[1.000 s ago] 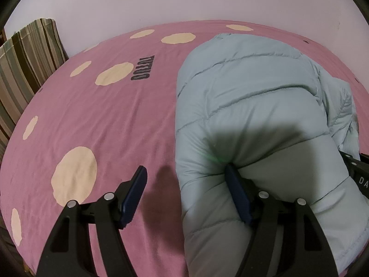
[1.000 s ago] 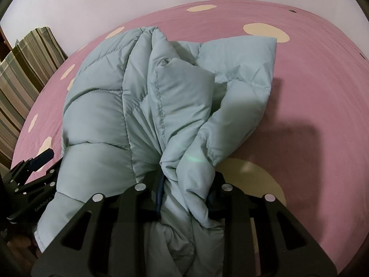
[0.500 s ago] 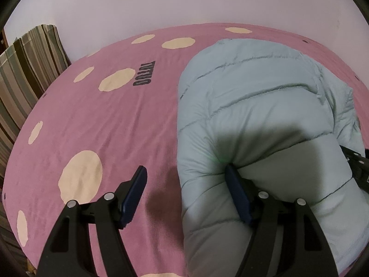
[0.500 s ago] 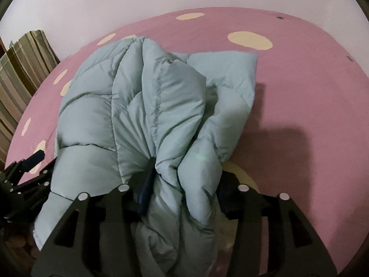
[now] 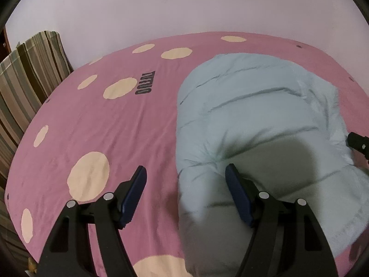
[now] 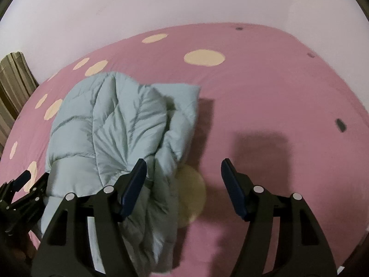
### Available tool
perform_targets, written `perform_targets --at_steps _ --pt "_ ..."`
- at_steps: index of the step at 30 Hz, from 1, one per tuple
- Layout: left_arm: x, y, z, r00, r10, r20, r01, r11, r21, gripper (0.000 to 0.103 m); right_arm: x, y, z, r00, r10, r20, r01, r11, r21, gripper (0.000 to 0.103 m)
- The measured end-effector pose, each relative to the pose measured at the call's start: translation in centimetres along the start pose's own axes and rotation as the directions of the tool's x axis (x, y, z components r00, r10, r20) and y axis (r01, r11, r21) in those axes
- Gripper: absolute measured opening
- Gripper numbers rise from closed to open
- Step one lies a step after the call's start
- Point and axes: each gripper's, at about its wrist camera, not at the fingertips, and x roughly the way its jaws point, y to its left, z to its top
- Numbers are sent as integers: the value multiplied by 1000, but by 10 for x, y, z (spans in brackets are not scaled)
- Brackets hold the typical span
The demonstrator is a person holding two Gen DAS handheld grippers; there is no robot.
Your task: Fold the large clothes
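A pale blue puffer jacket lies bunched on the pink bed; in the right wrist view it sits left of centre. My left gripper is open above the jacket's left edge, its right finger over the padding, holding nothing. My right gripper is open and empty above the jacket's right edge, its left finger over the folds. The left gripper also shows at the left edge of the right wrist view.
The pink bedsheet has cream dots and dark lettering. A striped cushion stands at the far left. A pale wall backs the bed. Bare sheet lies right of the jacket.
My right gripper opened and let go of the jacket folds, then pulled back and up. The jacket settled onto the bed. My left gripper stayed open and rose slightly.
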Motion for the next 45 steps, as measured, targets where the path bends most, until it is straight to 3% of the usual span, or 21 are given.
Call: perform_targets --at_steps 11,19,28,45 --pt "-55 -6 -17 997 -20 80 18 1000 23 74 -56 14 -31 997 -30 72 34 999 -43 74" --pt "-91 8 -28 993 -21 114 26 999 -41 75 -91 28 -48 991 -29 131 39 996 -76 82" --pt "-132 21 -40 985 1 174 13 997 -78 79 -142 40 -59 970 -14 241 41 994 -105 87" --pt "-156 26 -49 977 -10 211 31 995 -95 80 -160 52 -73 965 7 263 28 991 -129 87"
